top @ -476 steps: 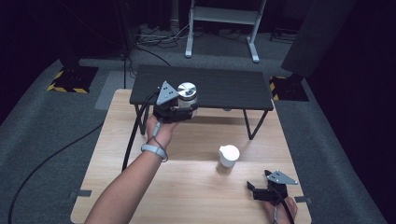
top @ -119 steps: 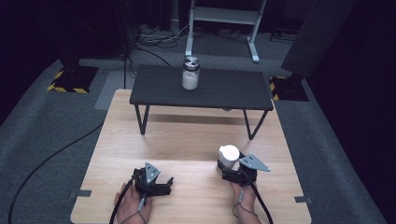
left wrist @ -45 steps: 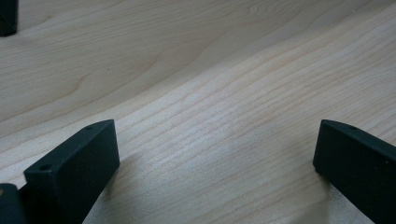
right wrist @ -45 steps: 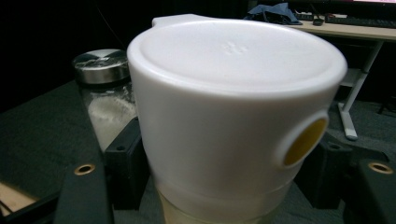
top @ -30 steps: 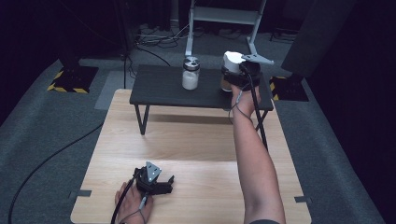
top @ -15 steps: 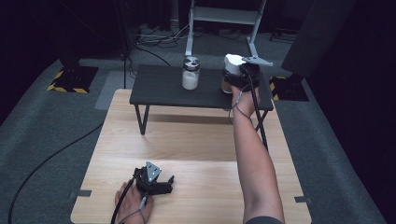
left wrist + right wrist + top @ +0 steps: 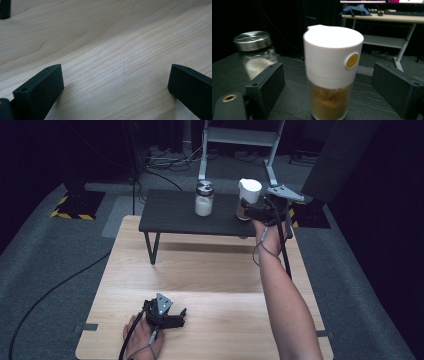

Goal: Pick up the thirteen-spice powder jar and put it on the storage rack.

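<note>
A jar with a white cap and brown powder (image 7: 248, 195) stands upright on the low black table (image 7: 170, 212), toward its right end. My right gripper (image 7: 251, 212) is level with it, and its jaws have just been opening. In the right gripper view the jar (image 7: 333, 70) stands between the spread jaws of the right gripper (image 7: 329, 77), with a gap on each side. My left gripper (image 7: 179, 318) rests open on the wooden table (image 7: 210, 270) near its front edge. In its own view the left gripper (image 7: 115, 82) holds nothing.
A glass jar with a metal lid and white contents (image 7: 204, 199) stands on the black table, left of the white-capped jar, and shows again as the glass jar (image 7: 255, 53). A metal stand and cables lie on the floor beyond.
The right gripper's jaws have spread off the white-capped jar, and the hand has drawn back a little toward me. The jar stays standing on the black table. The left gripper has not moved.
</note>
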Demonstrator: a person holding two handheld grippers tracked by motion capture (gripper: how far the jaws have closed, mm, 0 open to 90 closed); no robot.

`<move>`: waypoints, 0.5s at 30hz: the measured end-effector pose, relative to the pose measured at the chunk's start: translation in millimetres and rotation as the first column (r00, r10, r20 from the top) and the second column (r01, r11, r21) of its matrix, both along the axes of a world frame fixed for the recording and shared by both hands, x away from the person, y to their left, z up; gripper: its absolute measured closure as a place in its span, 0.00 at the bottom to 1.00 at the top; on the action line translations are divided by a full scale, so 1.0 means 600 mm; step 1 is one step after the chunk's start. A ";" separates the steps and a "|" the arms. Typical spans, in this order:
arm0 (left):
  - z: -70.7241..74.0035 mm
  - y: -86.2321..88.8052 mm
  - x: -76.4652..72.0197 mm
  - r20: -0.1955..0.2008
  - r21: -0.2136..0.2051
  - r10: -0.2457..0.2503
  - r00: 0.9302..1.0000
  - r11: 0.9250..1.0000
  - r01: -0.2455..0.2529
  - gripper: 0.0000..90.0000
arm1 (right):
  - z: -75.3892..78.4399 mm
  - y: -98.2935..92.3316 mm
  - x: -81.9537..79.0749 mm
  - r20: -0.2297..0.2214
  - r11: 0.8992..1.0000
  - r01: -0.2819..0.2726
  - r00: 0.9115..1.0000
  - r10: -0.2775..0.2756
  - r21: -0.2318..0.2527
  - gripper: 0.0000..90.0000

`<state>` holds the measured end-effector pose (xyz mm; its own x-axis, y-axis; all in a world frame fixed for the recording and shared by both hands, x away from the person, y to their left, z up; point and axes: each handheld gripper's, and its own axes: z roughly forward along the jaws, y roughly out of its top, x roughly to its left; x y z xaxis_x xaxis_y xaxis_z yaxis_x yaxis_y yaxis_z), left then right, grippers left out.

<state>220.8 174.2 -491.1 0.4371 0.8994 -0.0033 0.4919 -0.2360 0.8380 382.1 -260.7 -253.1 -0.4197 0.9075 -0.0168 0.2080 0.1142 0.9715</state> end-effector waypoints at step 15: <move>0.000 0.000 0.000 0.000 0.000 0.000 1.000 1.000 0.000 0.00 | -0.020 -0.084 -0.146 0.027 0.998 -0.056 0.998 0.055 0.012 0.12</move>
